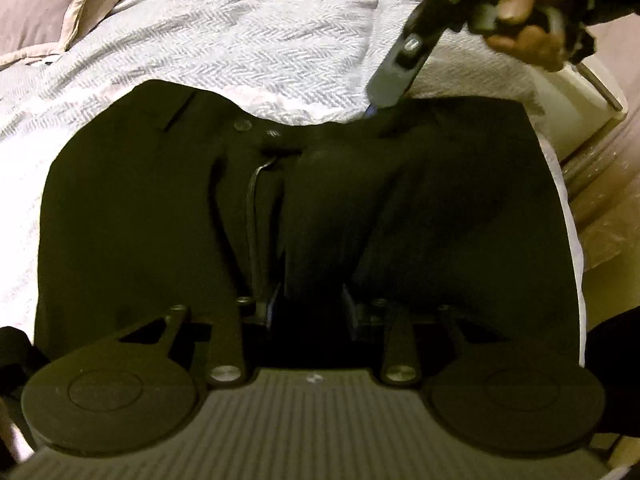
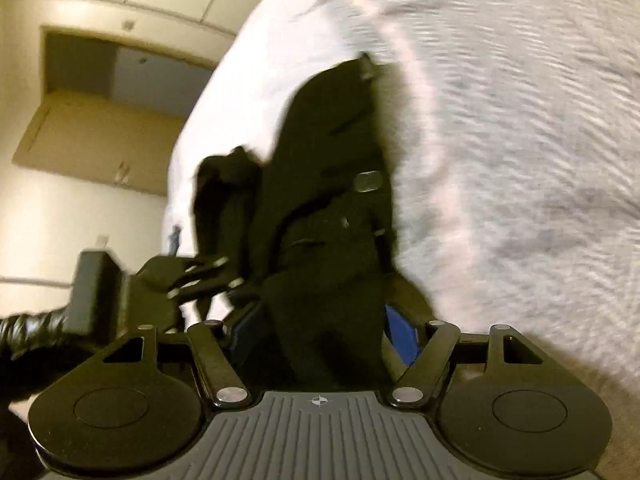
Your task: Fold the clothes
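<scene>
Left wrist view: the left gripper (image 1: 308, 308) is pointed steeply down at a pair of black trousers (image 1: 160, 216), and a raised fold of the dark cloth is seen between its two fingers; the jaws stand fairly narrow, but against black fabric it cannot be told whether the pads are pressing on the fold or only flanking it. Just ahead of the fingertips a curved fly seam is seen, and beyond it the waistband with a button (image 1: 242, 124). The trousers are spread flat to both sides of the claw on a white herringbone bedspread (image 1: 224, 40). Farther ahead and to the right, the right gripper (image 1: 382, 100) is brought down onto the waistband edge, one finger touching the cloth, with a hand (image 1: 524, 8) wrapped around its handle. At the far upper left a mauve pillow (image 1: 36, 0) is seen. In the right wrist view the right gripper (image 2: 320, 332) is held with its jaws wide apart, blue pads (image 2: 402, 336) showing, and the bunched black trousers (image 2: 320, 200) run between the fingers without being pinched. To the left of this claw the left gripper (image 2: 196, 272) is seen, blurred, against the cloth. Beyond and to the right lies the bedspread (image 2: 520, 160); far to the left, cream cupboard doors (image 2: 100, 136) are seen.
</scene>
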`<action>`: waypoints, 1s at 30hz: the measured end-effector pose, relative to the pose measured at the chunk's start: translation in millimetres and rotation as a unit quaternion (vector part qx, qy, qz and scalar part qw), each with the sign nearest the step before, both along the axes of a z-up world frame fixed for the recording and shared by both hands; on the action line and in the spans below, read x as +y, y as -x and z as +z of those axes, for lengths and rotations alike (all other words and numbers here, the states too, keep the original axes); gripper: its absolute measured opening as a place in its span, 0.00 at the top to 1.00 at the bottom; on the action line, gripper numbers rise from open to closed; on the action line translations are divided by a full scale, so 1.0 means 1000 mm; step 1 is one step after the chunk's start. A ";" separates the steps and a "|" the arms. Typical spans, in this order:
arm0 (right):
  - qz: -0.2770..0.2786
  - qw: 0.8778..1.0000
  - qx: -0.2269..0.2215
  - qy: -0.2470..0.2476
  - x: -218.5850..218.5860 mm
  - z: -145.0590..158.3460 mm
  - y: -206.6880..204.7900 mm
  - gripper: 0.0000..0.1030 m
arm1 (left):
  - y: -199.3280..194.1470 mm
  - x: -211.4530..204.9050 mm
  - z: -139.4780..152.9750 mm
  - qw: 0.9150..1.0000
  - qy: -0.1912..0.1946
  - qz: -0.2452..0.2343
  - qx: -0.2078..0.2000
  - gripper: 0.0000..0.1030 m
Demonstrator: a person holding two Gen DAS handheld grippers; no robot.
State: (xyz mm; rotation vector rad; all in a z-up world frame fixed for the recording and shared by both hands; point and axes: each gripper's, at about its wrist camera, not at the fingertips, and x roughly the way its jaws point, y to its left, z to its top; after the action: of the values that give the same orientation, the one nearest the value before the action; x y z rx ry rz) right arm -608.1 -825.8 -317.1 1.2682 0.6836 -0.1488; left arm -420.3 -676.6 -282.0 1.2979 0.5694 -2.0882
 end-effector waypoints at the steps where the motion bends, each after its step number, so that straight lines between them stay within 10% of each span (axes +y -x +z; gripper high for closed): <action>1: 0.000 1.000 0.005 -0.004 -0.002 -0.007 -0.003 0.31 | 0.000 0.000 -0.001 1.000 -0.001 -0.001 0.001 0.74; 8: 0.047 0.999 0.011 -0.018 -0.001 -0.044 -0.045 0.31 | 0.000 0.004 -0.002 1.000 -0.002 -0.012 -0.007 0.74; 12: 0.033 0.999 0.035 -0.019 -0.009 -0.035 -0.036 0.82 | 0.003 0.007 0.000 1.000 0.011 -0.027 -0.010 0.74; 16: 0.005 0.999 0.008 0.043 -0.016 0.026 -0.009 0.98 | 0.017 -0.001 0.004 0.999 0.032 -0.034 -0.004 0.72; 22: 0.078 0.983 0.068 0.153 0.026 0.065 -0.018 0.96 | 0.031 -0.006 -0.009 0.998 0.018 -0.049 -0.031 0.71; 25: 0.016 0.989 0.090 0.115 0.016 0.036 -0.011 0.56 | 0.024 0.002 -0.003 0.998 0.020 -0.047 -0.030 0.71; 30: 0.048 0.992 0.090 0.069 -0.009 -0.019 -0.028 0.42 | 0.009 0.010 0.000 0.999 0.020 -0.038 -0.019 0.72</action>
State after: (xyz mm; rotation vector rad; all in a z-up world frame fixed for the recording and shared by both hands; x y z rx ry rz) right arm -580.5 -834.5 -336.2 1.0951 0.8737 -0.2304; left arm -429.1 -666.1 -281.8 1.3541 0.4667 -2.1199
